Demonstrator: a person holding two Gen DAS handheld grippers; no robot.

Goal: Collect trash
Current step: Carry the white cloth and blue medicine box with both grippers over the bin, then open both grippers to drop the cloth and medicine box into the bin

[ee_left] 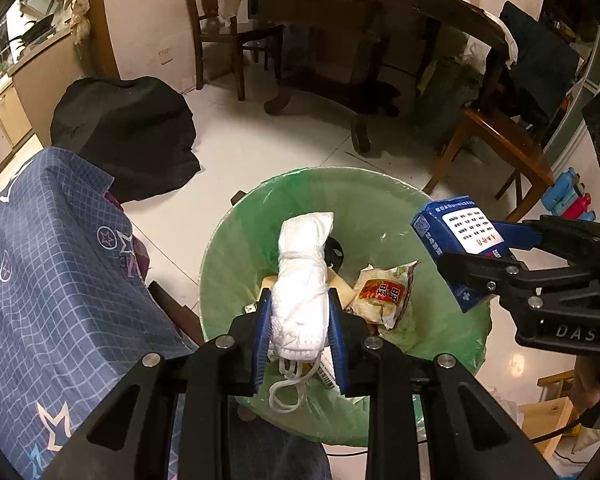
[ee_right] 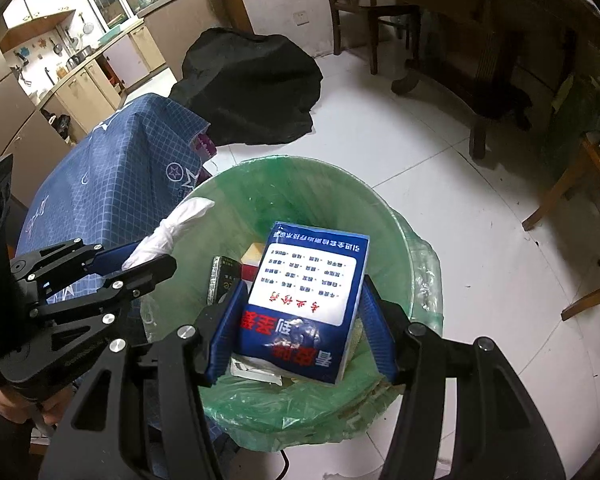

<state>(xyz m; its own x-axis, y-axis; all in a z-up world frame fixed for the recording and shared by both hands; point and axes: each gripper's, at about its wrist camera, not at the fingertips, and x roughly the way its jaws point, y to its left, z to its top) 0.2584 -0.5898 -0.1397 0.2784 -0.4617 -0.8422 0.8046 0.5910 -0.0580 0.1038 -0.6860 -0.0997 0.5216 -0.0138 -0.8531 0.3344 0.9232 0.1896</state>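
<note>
In the left wrist view, the left gripper (ee_left: 300, 320) pinches one rolled white face mask (ee_left: 302, 280), its long axis running forward along the fingers, directly above the green-lined trash bin (ee_left: 220, 248); one snack wrapper (ee_left: 384, 292) already lies inside. In the right wrist view, the right gripper (ee_right: 300, 328) clamps one blue tissue pack (ee_right: 308, 304), lengthwise forward, likewise hanging over the bin's mouth, so both drops are straight down.

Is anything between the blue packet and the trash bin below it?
Nothing visible. The blue packet, gripped by the right hand-held gripper, hangs over the open green-lined bin; only trash lies inside.
</note>
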